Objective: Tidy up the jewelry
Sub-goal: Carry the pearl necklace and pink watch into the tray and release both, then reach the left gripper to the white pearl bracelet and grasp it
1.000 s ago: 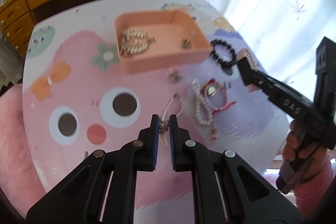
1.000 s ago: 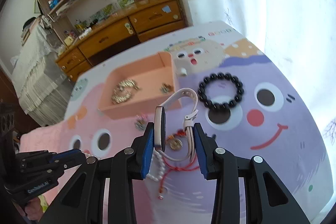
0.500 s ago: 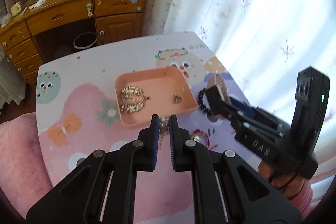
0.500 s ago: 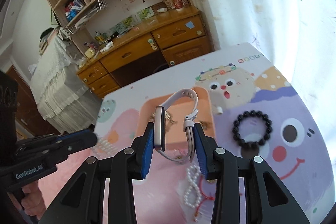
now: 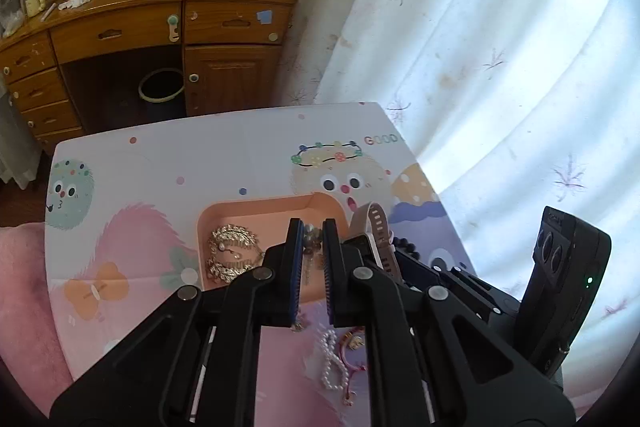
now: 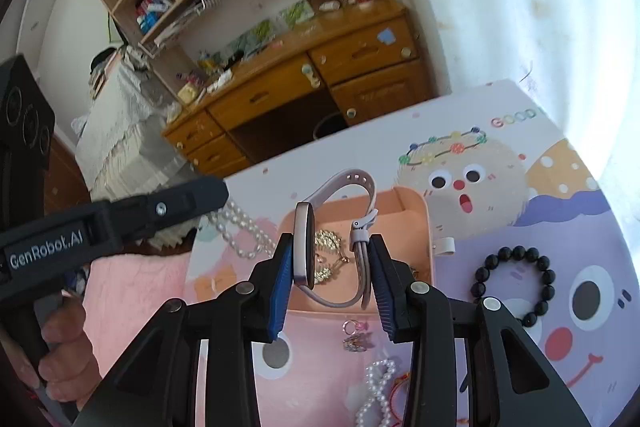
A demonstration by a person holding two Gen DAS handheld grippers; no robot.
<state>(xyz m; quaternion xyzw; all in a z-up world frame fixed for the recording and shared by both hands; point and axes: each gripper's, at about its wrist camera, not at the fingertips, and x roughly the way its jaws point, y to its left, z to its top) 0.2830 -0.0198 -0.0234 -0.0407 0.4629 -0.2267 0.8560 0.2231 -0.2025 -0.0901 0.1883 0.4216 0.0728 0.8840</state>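
Observation:
My right gripper is shut on a pale pink watch, held above the near part of the peach tray; the watch strap also shows in the left wrist view. My left gripper is shut on a pearl necklace that hangs from it left of the tray. The tray holds gold leaf jewelry.
On the cartoon mat lie a black bead bracelet, a pearl strand with a red cord, small rings and a white clip. A wooden desk and curtain stand beyond the table's far edge.
Both grippers have risen and moved toward the tray. The left lifted the pearl necklace off the mat; the right carried the watch from above the bracelets to over the tray.

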